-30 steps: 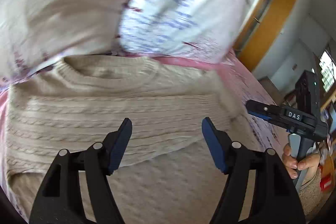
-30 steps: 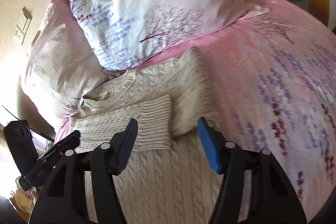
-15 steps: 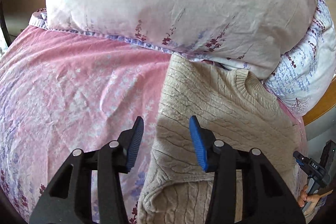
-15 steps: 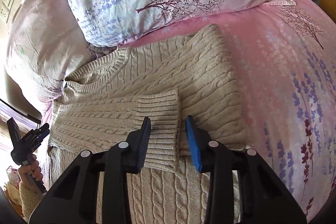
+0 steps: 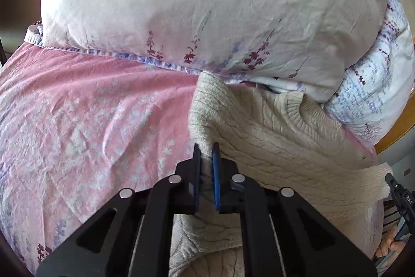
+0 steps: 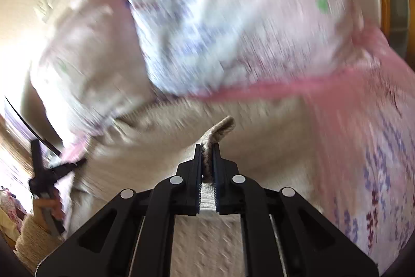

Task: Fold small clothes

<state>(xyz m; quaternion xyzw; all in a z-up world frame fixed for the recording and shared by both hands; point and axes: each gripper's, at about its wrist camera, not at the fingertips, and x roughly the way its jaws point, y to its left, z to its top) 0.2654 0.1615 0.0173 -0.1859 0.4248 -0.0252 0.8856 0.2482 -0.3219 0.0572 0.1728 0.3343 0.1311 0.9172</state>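
Left wrist view: the left gripper (image 5: 206, 156) is closed tight on the left edge of one beige cable-knit sweater (image 5: 272, 136), a fold of knit pinched between its blue pads. The sweater lies on a bed with a pink floral sheet (image 5: 90, 121), its ribbed collar (image 5: 308, 110) up against two pillows: a pale flowered one (image 5: 207, 4) and, behind it to the right, a white one with lavender print (image 5: 376, 95). At the far right edge the other gripper's body (image 5: 404, 199) shows a small label (letters "DAS", partly cut off).

Right wrist view, heavily blurred: the right gripper (image 6: 207, 157) is clamped on a ribbed bit of the same sweater (image 6: 220, 129), which sticks up between the nearly closed fingers. Both pillows and the pink sheet (image 6: 363, 121) appear as smears. At the left, the left gripper (image 6: 59, 165) meets the sweater's edge. No writing is readable here.
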